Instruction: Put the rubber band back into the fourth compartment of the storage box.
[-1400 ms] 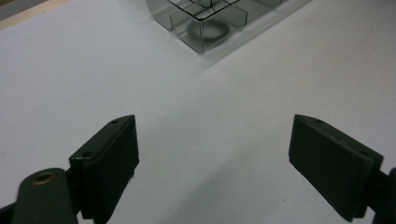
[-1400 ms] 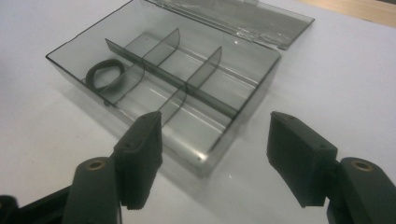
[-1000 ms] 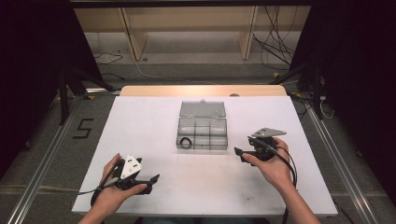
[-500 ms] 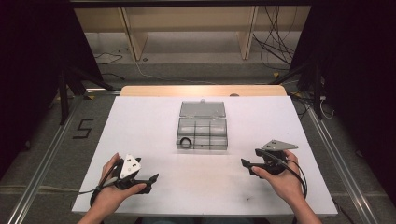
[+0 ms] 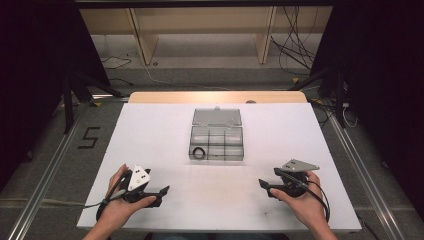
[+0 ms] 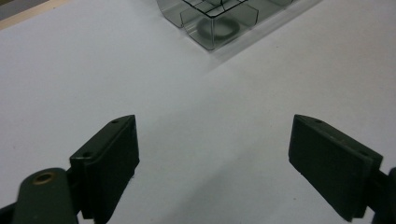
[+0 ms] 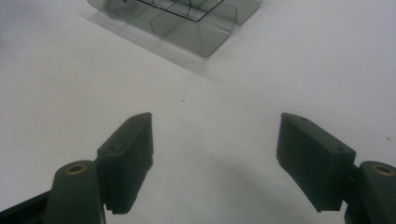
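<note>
I hold both the left gripper [image 5: 162, 190] and right gripper [image 5: 263, 184] released, near the clear box [image 5: 216, 141] on the tabletop [image 5: 150, 140].

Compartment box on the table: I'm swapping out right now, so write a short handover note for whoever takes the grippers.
Left gripper: open, empty, near the table's front edge.
Right gripper: open, empty, near the front edge too.
Compartment box: clear, mid-table, lid open and tipped back.
Black ring: lies in the box's front left compartment.
Done: the ring is in the box.
Left: probably closing the lid; neither gripper touches the box.
</note>
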A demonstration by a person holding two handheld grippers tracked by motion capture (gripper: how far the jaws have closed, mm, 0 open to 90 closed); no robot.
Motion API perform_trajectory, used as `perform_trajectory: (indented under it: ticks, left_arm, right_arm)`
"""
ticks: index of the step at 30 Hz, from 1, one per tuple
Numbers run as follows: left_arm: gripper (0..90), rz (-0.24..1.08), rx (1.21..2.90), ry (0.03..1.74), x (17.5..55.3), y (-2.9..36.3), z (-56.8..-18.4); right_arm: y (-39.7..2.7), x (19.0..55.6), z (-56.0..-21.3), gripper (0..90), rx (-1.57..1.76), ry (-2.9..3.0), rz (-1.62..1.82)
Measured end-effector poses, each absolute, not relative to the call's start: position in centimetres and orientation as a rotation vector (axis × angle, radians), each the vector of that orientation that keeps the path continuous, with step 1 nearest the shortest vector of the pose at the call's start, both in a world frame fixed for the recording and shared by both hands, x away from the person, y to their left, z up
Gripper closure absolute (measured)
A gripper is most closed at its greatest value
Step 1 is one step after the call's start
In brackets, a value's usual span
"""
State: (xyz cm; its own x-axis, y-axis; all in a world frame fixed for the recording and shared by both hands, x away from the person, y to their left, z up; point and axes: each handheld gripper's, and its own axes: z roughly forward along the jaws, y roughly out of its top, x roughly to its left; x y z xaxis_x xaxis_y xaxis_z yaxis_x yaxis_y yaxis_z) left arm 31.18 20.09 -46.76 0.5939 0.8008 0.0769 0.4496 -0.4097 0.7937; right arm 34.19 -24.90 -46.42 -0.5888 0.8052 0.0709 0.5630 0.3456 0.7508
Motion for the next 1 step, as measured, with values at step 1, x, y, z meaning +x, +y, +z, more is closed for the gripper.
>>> perform_trajectory:
  ticks: [1]
  left_arm:
    - [15.6, 0.587, 2.06, 0.994, 31.23, 20.14, -46.81]
  right_arm:
    - [-24.99, 34.13, -46.42, 27.7, 1.216, 2.3, 1.092]
